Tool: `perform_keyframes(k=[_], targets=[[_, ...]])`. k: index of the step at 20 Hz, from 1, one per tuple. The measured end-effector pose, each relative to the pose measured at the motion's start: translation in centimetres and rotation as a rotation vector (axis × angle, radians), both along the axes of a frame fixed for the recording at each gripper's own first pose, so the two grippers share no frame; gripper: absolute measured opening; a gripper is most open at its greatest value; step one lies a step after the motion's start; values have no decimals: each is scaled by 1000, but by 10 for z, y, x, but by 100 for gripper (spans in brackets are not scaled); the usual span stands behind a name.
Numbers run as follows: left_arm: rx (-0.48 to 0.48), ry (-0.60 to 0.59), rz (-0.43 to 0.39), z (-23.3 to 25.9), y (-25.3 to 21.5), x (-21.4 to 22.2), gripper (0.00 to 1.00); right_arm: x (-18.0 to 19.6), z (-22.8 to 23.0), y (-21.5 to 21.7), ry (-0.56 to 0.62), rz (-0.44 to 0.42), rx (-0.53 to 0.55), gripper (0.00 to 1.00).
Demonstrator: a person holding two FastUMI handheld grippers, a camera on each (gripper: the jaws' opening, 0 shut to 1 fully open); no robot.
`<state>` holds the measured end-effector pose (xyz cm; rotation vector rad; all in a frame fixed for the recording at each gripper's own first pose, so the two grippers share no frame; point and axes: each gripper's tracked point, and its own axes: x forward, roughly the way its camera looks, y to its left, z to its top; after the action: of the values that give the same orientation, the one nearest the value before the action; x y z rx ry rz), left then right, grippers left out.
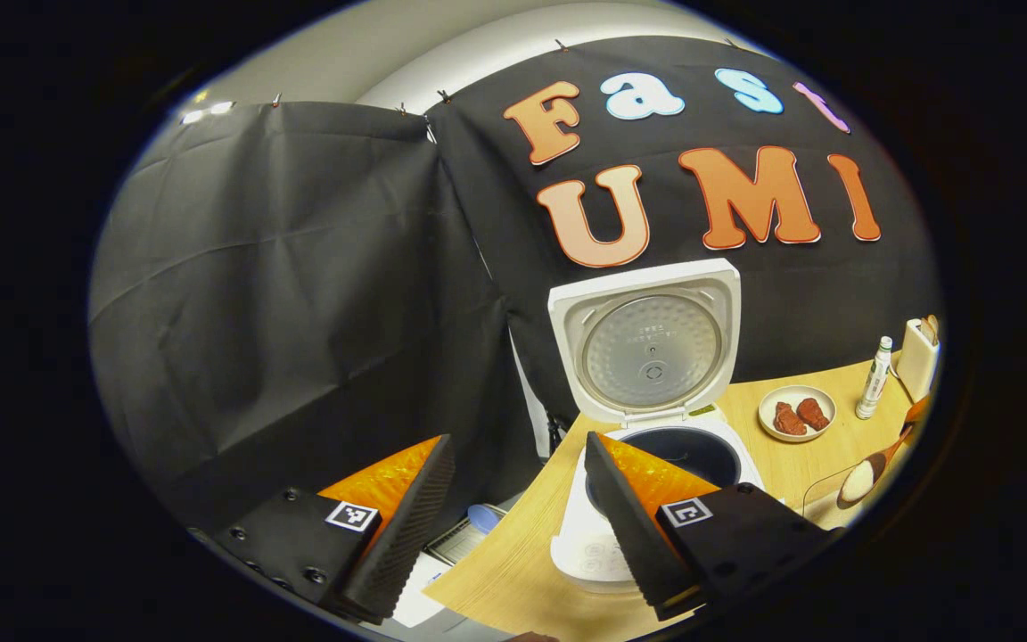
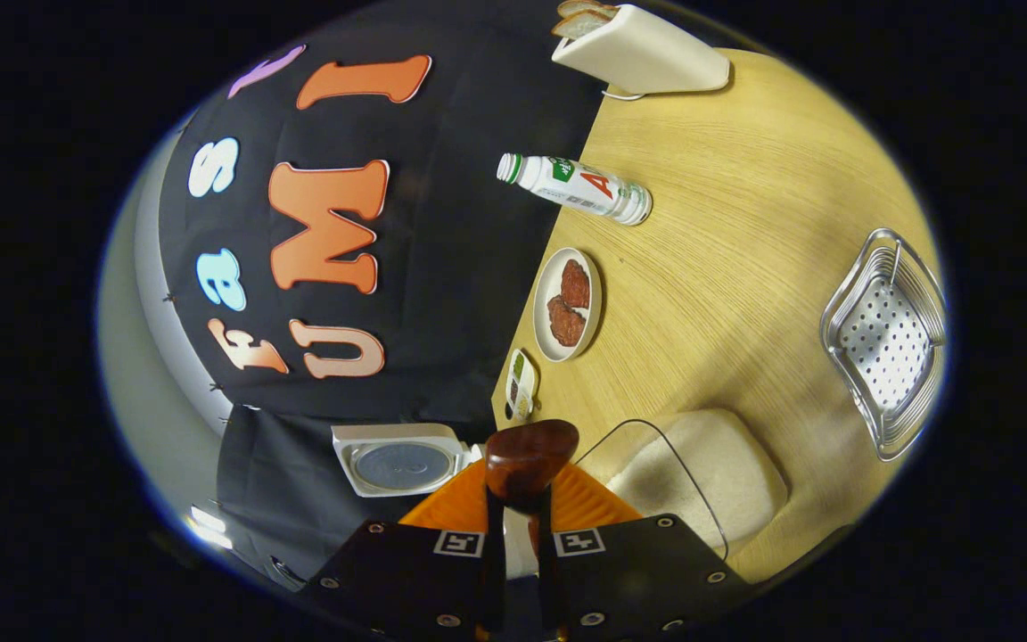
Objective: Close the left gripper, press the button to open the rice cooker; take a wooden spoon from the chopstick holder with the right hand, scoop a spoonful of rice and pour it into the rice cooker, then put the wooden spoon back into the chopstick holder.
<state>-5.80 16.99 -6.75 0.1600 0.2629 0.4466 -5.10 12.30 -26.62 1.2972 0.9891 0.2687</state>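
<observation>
Already the rice cooker stands open at the table's back edge, its white lid upright and showing a round metal inner plate, its dark inner pot bare to the eye. Just right of it a small plate holds two reddish-brown pieces, then a white bottle with a green cap, then the cream chopstick holder with wooden handles poking from its top. Farther off, the wooden spoon hovers with a heap of white rice in its dark brown bowl. The left gripper hangs with fingers wide apart, nothing between them. The right gripper is clamped on the spoon's handle, above a glass bowl of rice; a perforated metal basket sits apart.
</observation>
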Motion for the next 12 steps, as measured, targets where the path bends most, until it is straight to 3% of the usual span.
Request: perform_keyframes(k=[2, 7, 8, 12], targets=[[0, -1, -6, 2, -2, 3, 95, 7, 18, -6, 0, -29, 67, 14], [2, -19, -15, 7, -4, 8, 100, 19, 46, 13, 15, -78, 230, 14], [3, -22, -14, 9, -3, 7, 96, 22, 53, 20, 20, -80, 265, 14], [-10, -29, 8, 7, 7, 3, 100, 29, 74, 55, 8, -43, 339, 14]])
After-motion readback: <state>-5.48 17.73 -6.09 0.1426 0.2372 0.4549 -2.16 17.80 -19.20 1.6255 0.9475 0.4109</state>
